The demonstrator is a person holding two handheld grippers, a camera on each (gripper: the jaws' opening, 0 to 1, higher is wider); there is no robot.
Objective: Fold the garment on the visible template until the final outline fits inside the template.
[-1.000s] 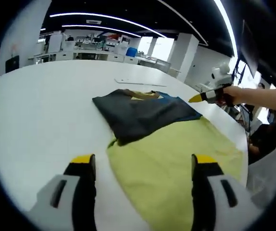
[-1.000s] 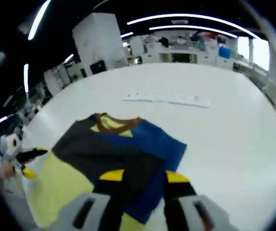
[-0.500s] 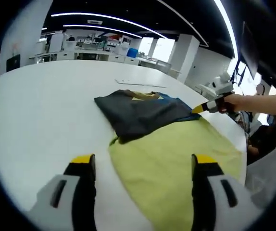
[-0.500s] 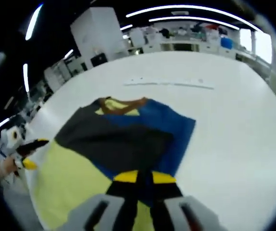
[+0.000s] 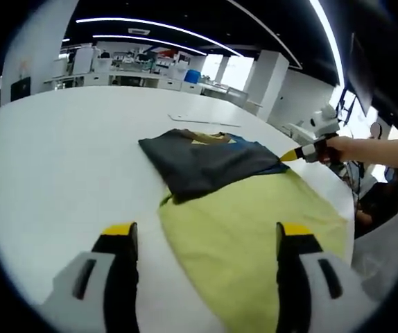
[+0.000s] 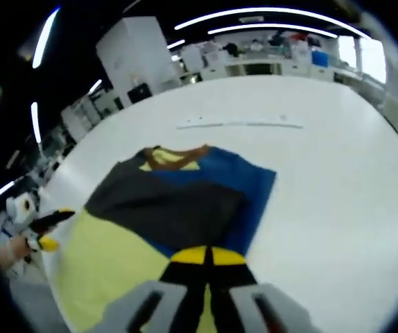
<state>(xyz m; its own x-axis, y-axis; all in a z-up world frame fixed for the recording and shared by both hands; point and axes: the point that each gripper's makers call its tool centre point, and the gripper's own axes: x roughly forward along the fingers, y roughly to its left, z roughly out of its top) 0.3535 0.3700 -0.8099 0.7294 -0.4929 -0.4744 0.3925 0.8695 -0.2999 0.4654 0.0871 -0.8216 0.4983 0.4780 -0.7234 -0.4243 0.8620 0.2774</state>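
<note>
Garment (image 5: 227, 201) folding is sitting at a partial stage: the shirt is lying on the white table (image 5: 53, 159) with its dark grey portion (image 5: 199, 163) already turned over the blue panel (image 6: 237, 184), while the long yellow-green section (image 5: 254, 243) is still spreading flat toward the near edge. No template outline is showing clearly on the tabletop, so how well the shape fits it cannot be judged. The left gripper (image 5: 206, 239) is hovering above the near yellow-green cloth with its jaws standing wide apart and nothing between them. The right gripper (image 6: 206, 257) is sitting at the blue edge of the fabric with its jaws pressed close together; it is probably pinching that edge, though the contact is hard to read. At least one more fold of the yellow-green part seems to be remaining.
</note>
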